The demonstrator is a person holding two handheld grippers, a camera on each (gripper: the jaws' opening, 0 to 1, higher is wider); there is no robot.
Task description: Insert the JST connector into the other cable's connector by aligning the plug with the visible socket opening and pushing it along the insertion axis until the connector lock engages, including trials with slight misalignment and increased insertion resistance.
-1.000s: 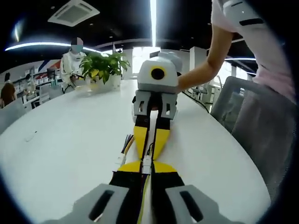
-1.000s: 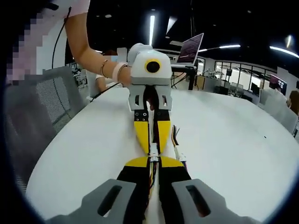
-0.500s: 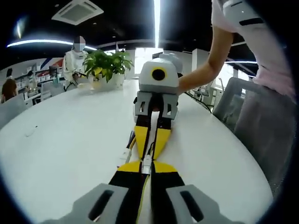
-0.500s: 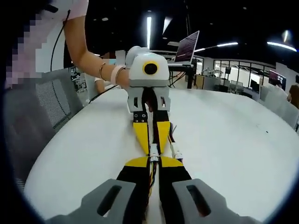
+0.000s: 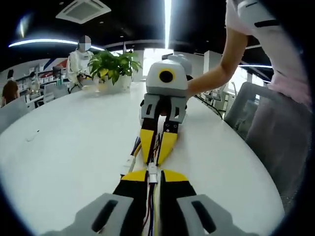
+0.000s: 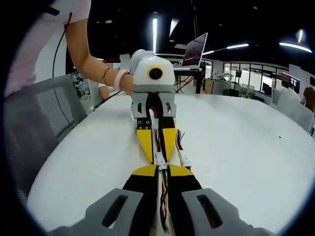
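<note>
In the left gripper view, the left claw (image 5: 153, 173) was clamped on its cable at 6 o'clock, its white connector (image 5: 152, 170) at the tips. The right claw (image 5: 156, 158), pinching the other cable, met it head-on at 12 o'clock above the bench (image 5: 69, 147). The connectors touched; whether the lock had engaged couldn't be judged, so seating probably remained. A plant (image 5: 112, 66) stood beyond

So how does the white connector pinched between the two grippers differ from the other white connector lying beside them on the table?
The held connector sits between the tips of the left gripper and right gripper, in line with their jaws. The loose connector lies free on the white table, off to one side, untouched. Both are small, white, with coloured wires.
</note>
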